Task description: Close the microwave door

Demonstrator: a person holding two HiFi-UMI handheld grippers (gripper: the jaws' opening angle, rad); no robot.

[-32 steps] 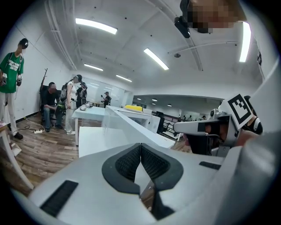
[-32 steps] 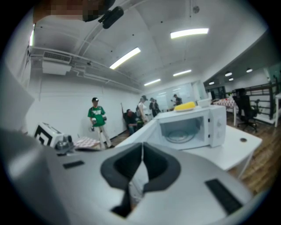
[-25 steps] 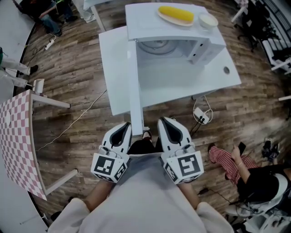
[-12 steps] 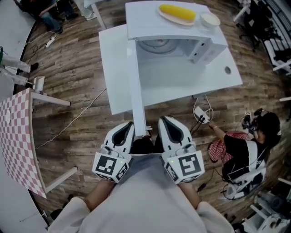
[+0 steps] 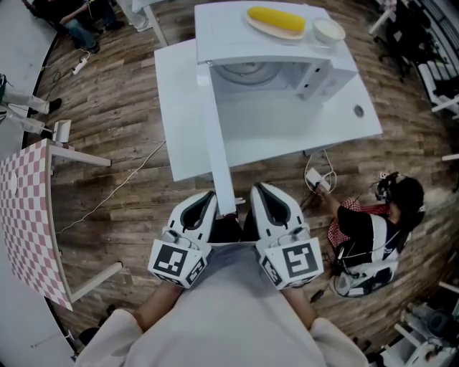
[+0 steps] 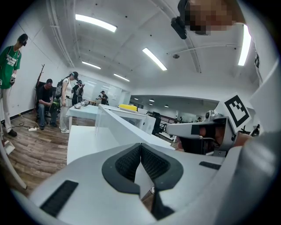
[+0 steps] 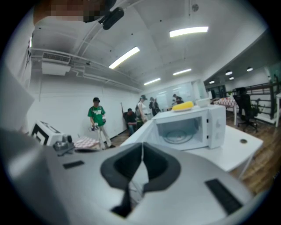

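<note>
1. You stand at the free end of the open door (image 5: 217, 143) of the microwave (image 5: 287, 72). The door juts out from the oven's left side toward you, seen edge-on from above, and its tip lies between your two grippers.
2. The left gripper (image 5: 201, 203) is held close to your body, its jaws pressed together on nothing. The right gripper (image 5: 264, 198) matches it, jaws together and empty. Neither appears to touch the door.
3. Closing has not begun, by the look of it: the cavity gapes and the glass turntable (image 5: 247, 72) shows inside.
4. The next move likely calls for the left gripper's outer side laid against the door's left face near the free end, then a sweep rightward round the hinge. The right gripper sits on the closing side — it would have to pull clear first.
5. A plate of yellow corn (image 5: 276, 20) and a small white bowl (image 5: 328, 31) rest on top of the microwave, so a hard slam could jolt them.
6. Nothing visible on the white table (image 5: 344, 122) lies in the door's arc.
7. A person (image 5: 373, 229) sits on the floor to your right, well apart from the door, and a checked table (image 5: 25, 215) stands off to your left.
</note>
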